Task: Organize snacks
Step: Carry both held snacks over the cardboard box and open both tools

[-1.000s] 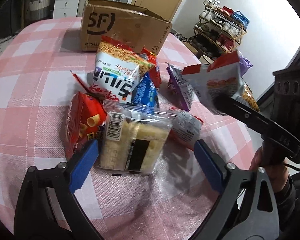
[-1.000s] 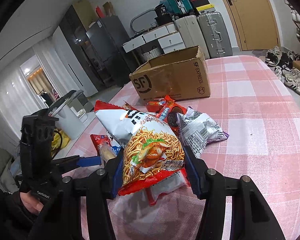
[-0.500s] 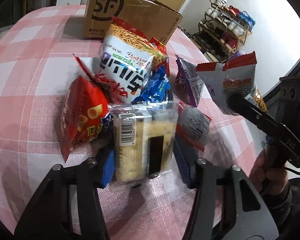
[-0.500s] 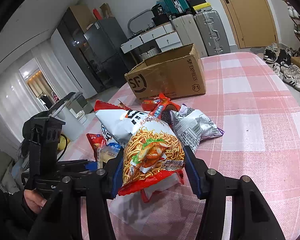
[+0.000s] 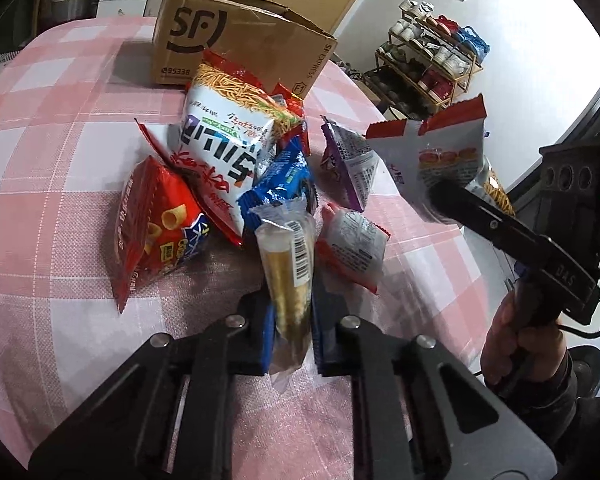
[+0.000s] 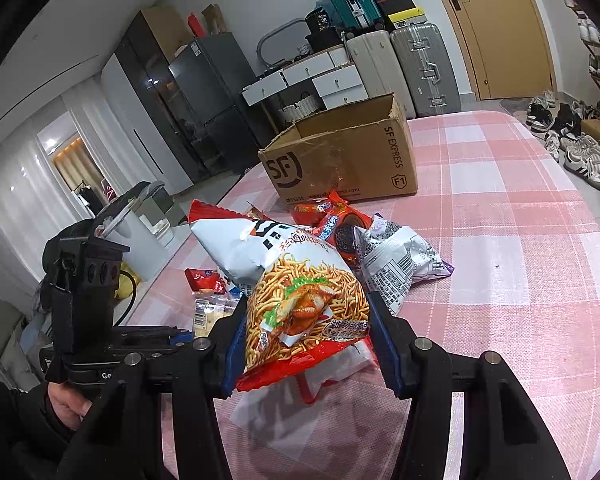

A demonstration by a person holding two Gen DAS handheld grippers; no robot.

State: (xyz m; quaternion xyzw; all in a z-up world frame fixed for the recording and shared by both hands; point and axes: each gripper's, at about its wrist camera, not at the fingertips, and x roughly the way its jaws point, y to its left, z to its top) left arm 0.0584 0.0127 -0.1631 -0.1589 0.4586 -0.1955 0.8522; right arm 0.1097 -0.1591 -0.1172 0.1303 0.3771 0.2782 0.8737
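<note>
A pile of snack bags lies on the pink checked tablecloth (image 5: 52,208). My left gripper (image 5: 292,332) is shut on a clear-wrapped cake pack (image 5: 290,264), squeezed narrow and held on edge at the near side of the pile. My right gripper (image 6: 308,344) is shut on a red and white noodle-snack bag (image 6: 304,312), held above the table; the same bag (image 5: 440,156) and the right gripper show at right in the left wrist view. An open brown cardboard box (image 5: 236,48) stands behind the pile; it also shows in the right wrist view (image 6: 340,160).
The pile holds a large white noodle bag (image 5: 224,136), a red corn-snack bag (image 5: 156,224), a blue bag (image 5: 284,176), a purple bag (image 5: 348,160) and a small red-edged pack (image 5: 356,248). A shoe rack (image 5: 432,64) stands beyond the table's right edge.
My left gripper moved forward and closed on the cake pack, which now stands pinched on edge between the pads. My right gripper kept its hold on the noodle-snack bag and barely moved.
</note>
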